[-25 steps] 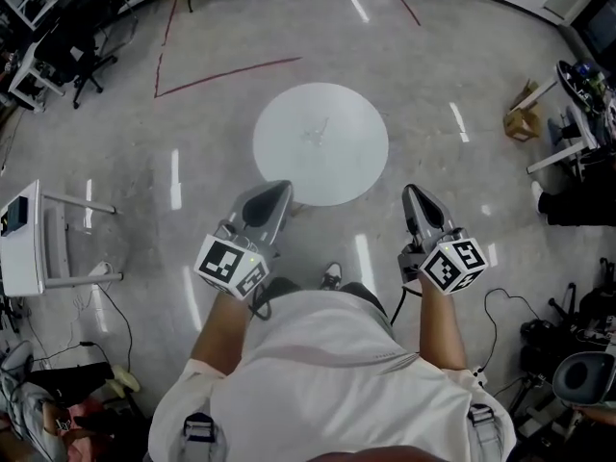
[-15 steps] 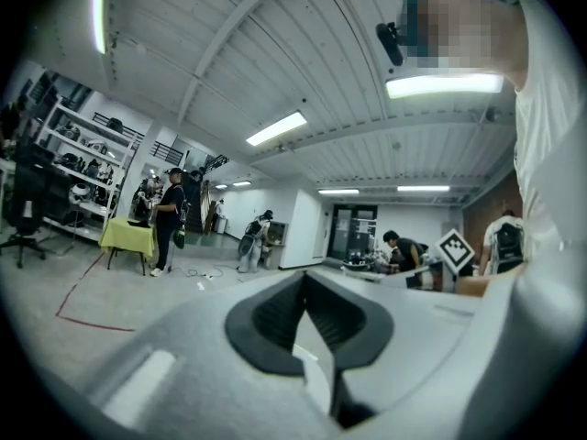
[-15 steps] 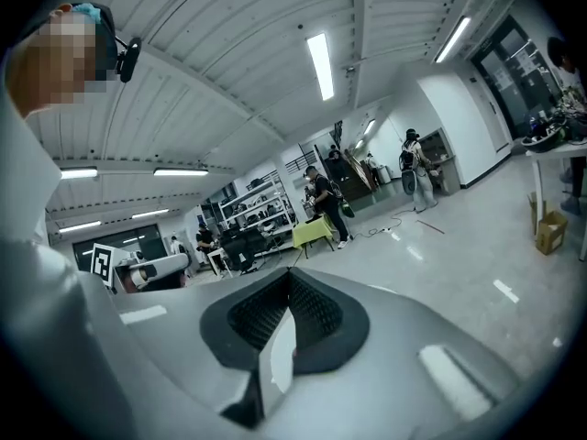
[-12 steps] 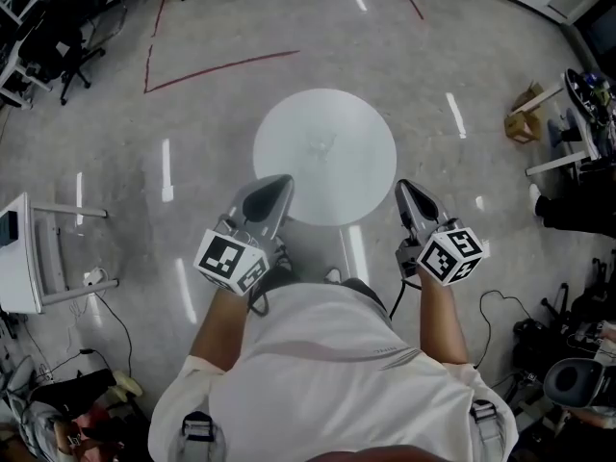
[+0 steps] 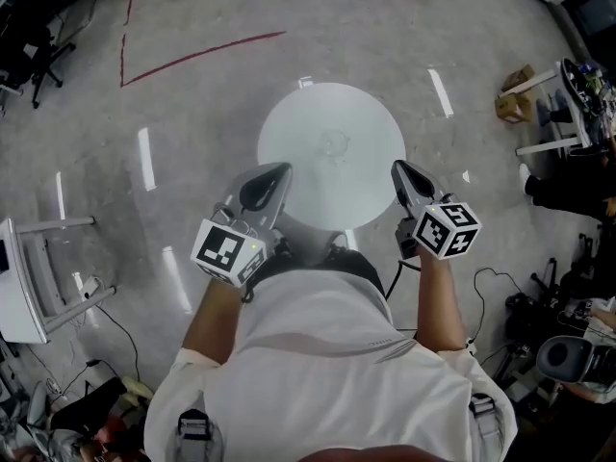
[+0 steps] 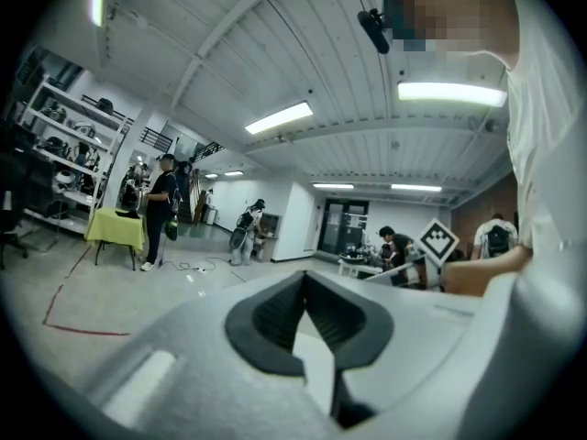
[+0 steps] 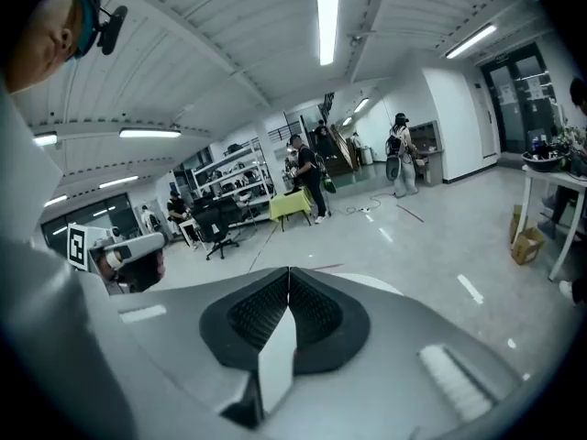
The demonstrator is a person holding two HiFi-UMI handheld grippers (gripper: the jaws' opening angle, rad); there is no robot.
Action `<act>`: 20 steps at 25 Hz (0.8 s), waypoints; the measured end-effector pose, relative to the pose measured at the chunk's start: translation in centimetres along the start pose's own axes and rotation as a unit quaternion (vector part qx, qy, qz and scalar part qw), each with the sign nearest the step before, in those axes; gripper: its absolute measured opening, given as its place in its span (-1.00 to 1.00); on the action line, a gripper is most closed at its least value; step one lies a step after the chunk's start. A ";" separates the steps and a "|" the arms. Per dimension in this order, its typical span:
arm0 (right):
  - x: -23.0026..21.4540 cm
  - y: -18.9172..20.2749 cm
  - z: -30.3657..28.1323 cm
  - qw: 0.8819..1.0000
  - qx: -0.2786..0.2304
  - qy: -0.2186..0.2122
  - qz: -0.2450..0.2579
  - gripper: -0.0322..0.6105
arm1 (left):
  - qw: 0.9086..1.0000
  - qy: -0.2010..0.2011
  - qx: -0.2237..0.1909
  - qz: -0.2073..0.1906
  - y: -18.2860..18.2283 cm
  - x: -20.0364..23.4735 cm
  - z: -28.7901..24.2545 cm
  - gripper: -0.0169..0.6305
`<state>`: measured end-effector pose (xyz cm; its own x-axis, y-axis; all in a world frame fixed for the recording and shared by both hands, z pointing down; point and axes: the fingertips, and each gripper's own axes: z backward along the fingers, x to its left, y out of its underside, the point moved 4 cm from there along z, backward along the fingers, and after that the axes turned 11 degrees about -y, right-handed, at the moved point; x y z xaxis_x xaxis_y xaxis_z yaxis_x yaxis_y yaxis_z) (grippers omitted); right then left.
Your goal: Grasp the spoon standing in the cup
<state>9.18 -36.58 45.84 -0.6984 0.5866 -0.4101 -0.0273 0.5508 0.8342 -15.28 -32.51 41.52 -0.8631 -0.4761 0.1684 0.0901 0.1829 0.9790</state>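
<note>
Hovering short of table point(image 5: 289, 123): left gripper point(image 5: 279, 168), right gripper point(image 5: 399, 166) both sitting fully closed, gripping nothing. Cup point(image 5: 334, 143) showing faintly mid-table, spoon unresolvable. Suggesting opening jaws early, then descending along handle.

1. The table point(image 5: 289, 128) top lies open on every side of the small clear cup point(image 5: 335, 143) near its middle.
2. Between the cup and the left claw point(image 5: 280, 169) and right claw point(image 5: 396, 166), only bare tabletop.
3. The floor point(image 5: 192, 94) round the table is open; the white stand point(image 5: 21, 287) and the cardboard box point(image 5: 514, 106) are well apart.

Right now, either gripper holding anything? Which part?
Nothing. Left gripper and right gripper are both shut and empty; the cup on the round table is untouched.
</note>
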 end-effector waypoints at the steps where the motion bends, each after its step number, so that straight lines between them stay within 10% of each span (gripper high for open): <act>1: -1.0 0.3 -0.8 1.000 0.017 0.004 -0.003 -0.88 | 1.000 -0.001 0.002 0.003 0.2 0.2 -0.5 -0.94; 8: -8.7 3.8 -8.3 0.987 0.149 -0.008 -0.057 -0.55 | 0.999 -0.029 0.016 0.029 1.6 0.7 -3.3 -0.94; 20: -15.6 11.2 -18.9 0.959 0.252 -0.014 -0.131 -0.55 | 0.994 -0.084 0.041 0.054 4.5 2.5 -5.3 -0.94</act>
<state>6.20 -50.82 68.53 -0.6944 0.4007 -0.5977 0.1546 0.8943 0.4199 -14.40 -37.46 46.94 -0.9222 -0.3010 0.2427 0.1508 0.2981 0.9426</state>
